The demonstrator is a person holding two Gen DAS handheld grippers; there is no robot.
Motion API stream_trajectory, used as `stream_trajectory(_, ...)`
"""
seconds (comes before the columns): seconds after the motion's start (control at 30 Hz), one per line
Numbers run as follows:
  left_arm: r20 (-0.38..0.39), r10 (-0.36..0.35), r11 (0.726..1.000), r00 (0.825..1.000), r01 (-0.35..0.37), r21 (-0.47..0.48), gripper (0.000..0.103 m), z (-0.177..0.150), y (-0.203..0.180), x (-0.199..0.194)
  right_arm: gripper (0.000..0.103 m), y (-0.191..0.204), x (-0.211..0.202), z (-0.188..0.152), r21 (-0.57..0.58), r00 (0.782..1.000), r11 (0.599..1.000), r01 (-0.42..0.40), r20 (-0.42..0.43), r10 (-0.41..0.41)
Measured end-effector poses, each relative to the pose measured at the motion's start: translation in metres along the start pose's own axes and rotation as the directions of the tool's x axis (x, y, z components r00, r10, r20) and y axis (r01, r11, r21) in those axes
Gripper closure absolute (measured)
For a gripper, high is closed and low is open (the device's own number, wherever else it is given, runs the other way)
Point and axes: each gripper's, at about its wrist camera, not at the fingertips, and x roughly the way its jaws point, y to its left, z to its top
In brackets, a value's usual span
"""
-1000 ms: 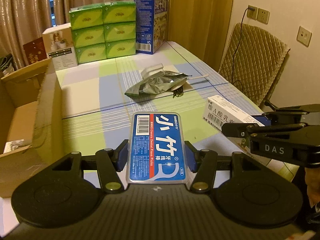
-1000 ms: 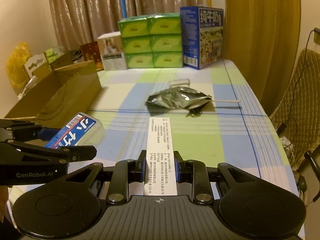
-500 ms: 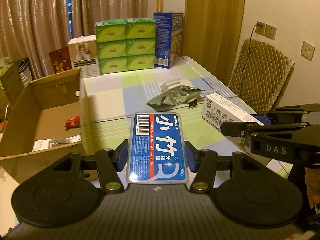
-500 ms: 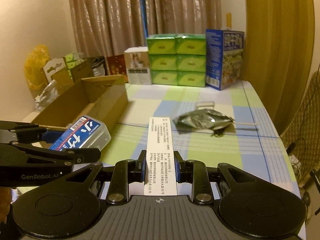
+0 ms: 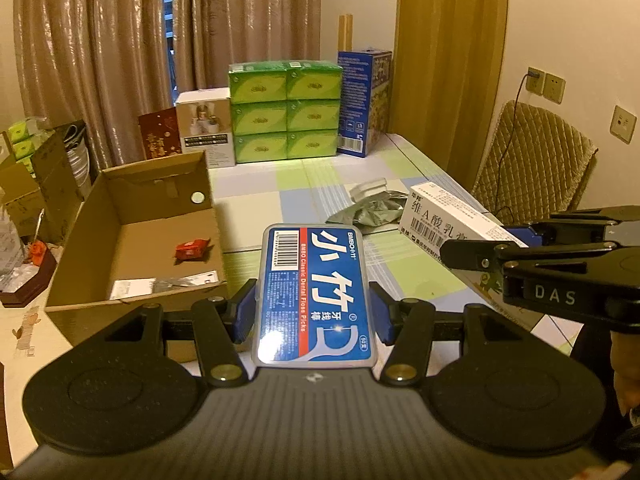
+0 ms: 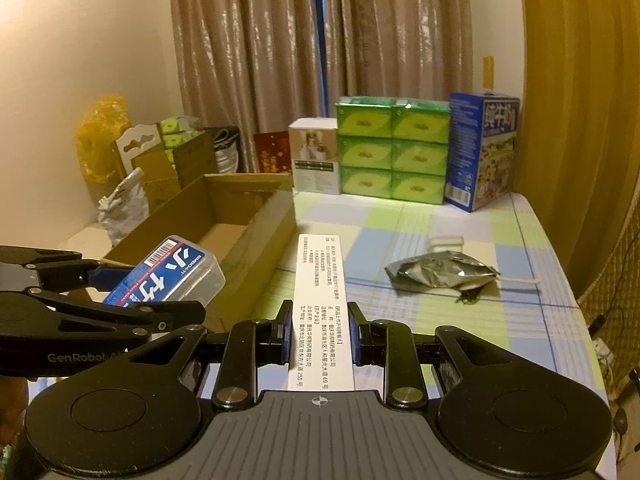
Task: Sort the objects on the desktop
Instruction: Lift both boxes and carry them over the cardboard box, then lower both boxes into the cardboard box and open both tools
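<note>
Left gripper (image 5: 314,306): fingers clamped on the dental floss pick case (image 5: 314,292), held above the surface's left edge.
Right gripper (image 6: 320,334): fingers clamped on the white ointment box (image 6: 320,308).
Left view only: cardboard box (image 5: 80,240) interior, red packet (image 5: 192,248).
Right view only: yellow bag (image 6: 102,140).

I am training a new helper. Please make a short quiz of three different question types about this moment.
1. True or false: the left claw is open.
2. The right claw holds: A) the silver foil bag B) the white carton C) nothing
3. Fill in: the red packet lies inside the ____.

Key: 1 false, it grips the floss pick case; 2 B; 3 cardboard box.
</note>
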Motion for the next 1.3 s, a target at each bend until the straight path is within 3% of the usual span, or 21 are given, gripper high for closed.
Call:
stream_trajectory(0.7, 0.001, 0.073, 0.995, 0.997, -0.073, -0.074, 0.051, -0.004, 0.062, -0.013, 0.080, 0.038, 0.025, 0.018, -0.065, 0.998, 0.996, -0.066, -0.011, 0.066)
stream_trajectory(1.3, -0.033, 0.157, 0.978, 0.987, -0.160, -0.138, 0.051, 0.014, 0.149, 0.013, 0.080, 0.082, 0.099, 0.064, -0.068, 0.984, 0.982, -0.173, -0.046, 0.171)
